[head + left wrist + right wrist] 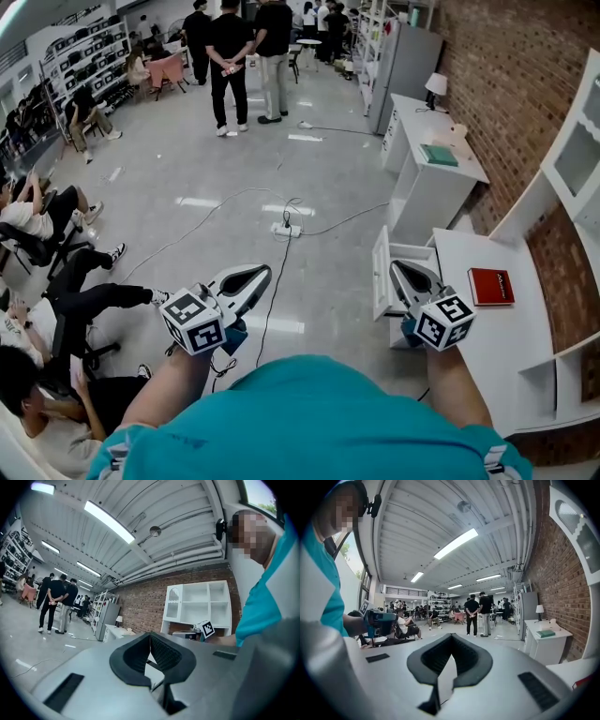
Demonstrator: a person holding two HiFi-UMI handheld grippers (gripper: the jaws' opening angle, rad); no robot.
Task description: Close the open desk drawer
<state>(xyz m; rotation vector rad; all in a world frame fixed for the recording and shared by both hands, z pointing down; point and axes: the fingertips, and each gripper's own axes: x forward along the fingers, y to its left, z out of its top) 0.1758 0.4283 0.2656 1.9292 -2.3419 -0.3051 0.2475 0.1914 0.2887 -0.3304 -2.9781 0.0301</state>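
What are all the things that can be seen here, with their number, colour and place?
desk drawer: one, white, pulled open from the near desk, below the right gripper
near desk: one, white, at the right
far desk: one, white, beyond the near one
red book: one, flat on the near desk
green book: one, on the far desk
lamp: one, white shade, far desk's far end
power strip: one, white, on the floor among cables
standing people: a group, dark clothes, far end
seated people: several, left side
left gripper: grey, jaws together, empty
right gripper: grey, jaws together, empty
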